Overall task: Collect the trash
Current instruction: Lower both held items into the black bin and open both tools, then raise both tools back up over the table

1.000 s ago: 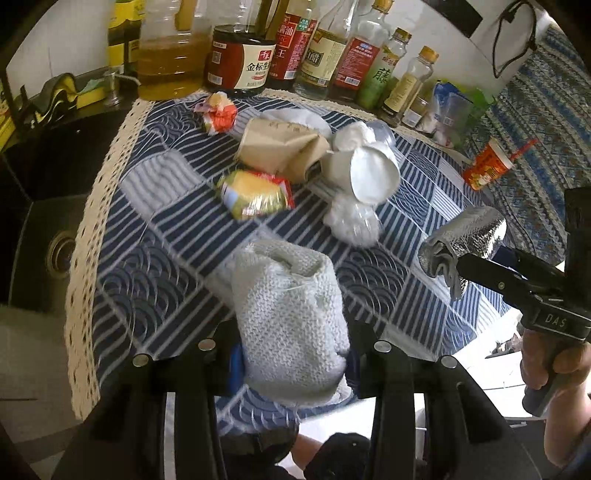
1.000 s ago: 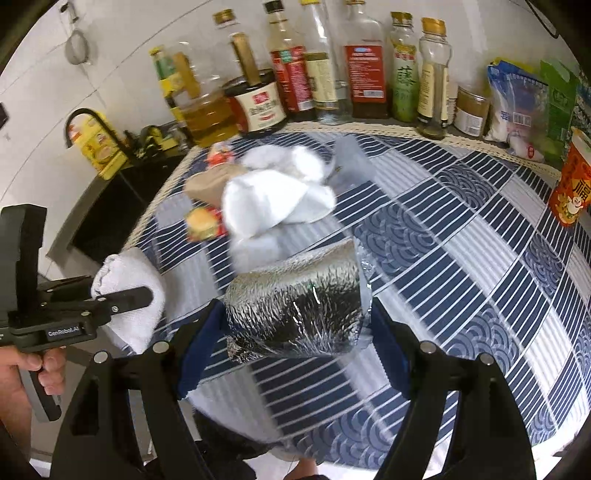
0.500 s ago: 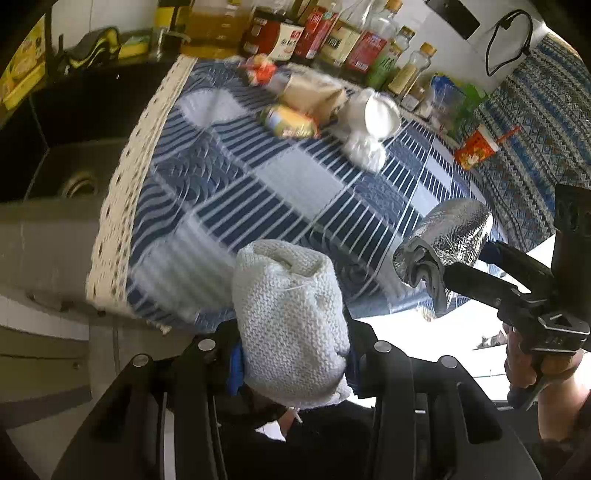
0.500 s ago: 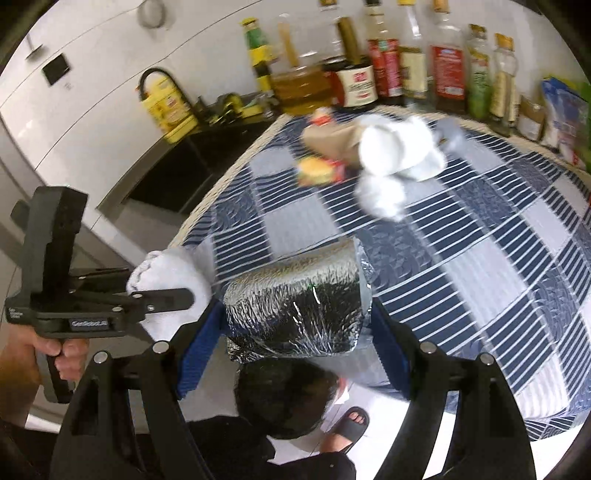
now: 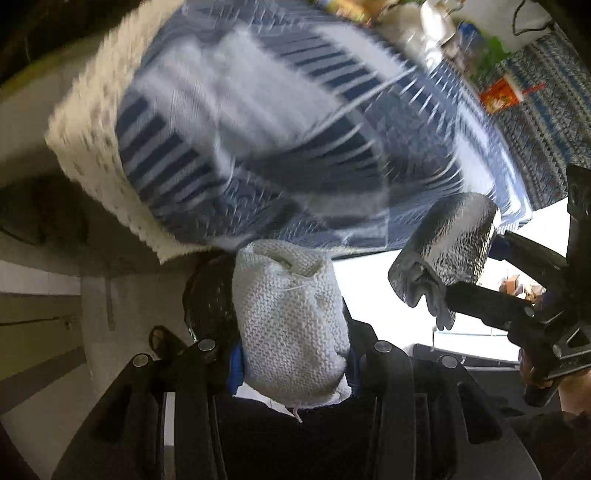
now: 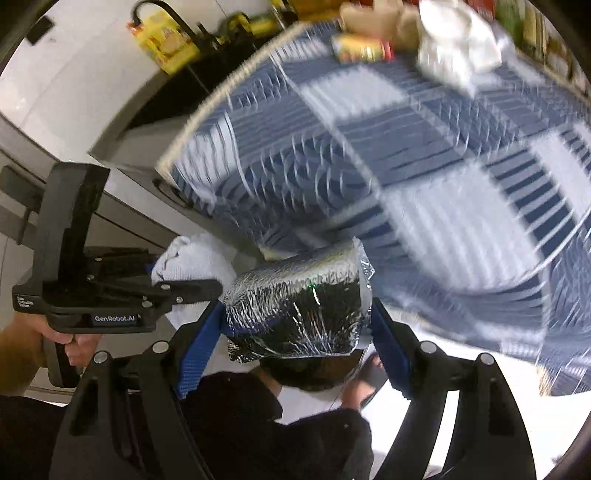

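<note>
While both grippers tilt steeply down past the tablecloth (image 6: 461, 155) edge, the left gripper (image 5: 291, 363) clamps a white knitted cloth (image 5: 291, 325), its length running along the fingers; the right gripper (image 6: 295, 332) squeezes a foil packet (image 6: 295, 306) lying crosswise between its pads.

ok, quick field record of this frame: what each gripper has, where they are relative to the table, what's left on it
left gripper: shut on white knitted cloth
right gripper: shut on silver foil wrapper
position: both past the near edge of the table, pointing down toward the floor
tablecloth: blue and white patchwork, lace edge, blurred
left on table: yellow packet, brown paper piece, white crumpled wrapping, all at the far end
bin: not in view
person: dark clothing and a sandalled foot below the grippers
</note>
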Available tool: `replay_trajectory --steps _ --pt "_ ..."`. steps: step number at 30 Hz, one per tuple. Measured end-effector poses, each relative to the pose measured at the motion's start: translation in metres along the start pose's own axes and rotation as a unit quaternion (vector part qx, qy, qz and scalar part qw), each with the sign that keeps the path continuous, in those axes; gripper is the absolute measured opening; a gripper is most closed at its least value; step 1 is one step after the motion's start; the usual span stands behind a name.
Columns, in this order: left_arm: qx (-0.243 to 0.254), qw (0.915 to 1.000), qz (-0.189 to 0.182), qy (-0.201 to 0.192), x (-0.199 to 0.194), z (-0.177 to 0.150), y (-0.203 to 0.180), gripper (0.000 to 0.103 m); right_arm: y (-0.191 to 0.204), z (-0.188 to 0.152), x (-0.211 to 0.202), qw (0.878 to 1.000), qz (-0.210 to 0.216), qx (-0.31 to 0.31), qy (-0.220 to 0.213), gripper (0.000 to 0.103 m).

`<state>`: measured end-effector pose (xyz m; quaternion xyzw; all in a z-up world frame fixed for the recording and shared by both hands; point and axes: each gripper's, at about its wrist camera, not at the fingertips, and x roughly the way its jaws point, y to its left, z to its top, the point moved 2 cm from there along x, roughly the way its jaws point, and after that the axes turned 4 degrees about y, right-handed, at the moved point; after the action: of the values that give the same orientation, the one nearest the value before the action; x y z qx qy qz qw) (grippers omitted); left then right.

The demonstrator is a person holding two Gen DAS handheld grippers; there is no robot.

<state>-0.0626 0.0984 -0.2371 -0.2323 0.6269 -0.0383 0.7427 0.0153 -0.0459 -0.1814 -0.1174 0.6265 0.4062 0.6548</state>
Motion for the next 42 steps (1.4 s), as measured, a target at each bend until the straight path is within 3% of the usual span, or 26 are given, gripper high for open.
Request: replay_trajectory --steps 11,14,16,20,32,42 --pt "0.01 0.9979 0.003 0.064 0.053 -0.016 0.02 0.041 -0.006 -0.002 0.049 0.998 0.009 0.045 0.039 0.078" --pt "-0.005 0.9968 -0.006 0.08 0.06 -0.018 0.025 0.058 -0.014 -0.006 0.046 0.997 0.017 0.063 0.041 0.082" --pt "-0.007 0.9964 -0.007 0.085 0.064 -0.017 0.026 0.061 -0.017 -0.007 0.045 0.996 0.03 0.077 0.045 0.087" --pt "-0.018 0.9962 -0.004 0.085 0.064 -0.016 0.028 0.064 -0.015 -0.009 0.047 0.995 0.03 0.082 0.047 0.087" --pt "-0.01 0.9988 0.008 0.048 0.031 -0.003 0.016 0.064 -0.002 -0.011 0.015 0.999 -0.005 0.045 0.015 0.089" --pt "0.028 0.9991 0.025 -0.021 -0.032 0.021 -0.014 0.064 -0.001 0.011 -0.052 0.996 -0.03 0.042 -0.072 0.095"
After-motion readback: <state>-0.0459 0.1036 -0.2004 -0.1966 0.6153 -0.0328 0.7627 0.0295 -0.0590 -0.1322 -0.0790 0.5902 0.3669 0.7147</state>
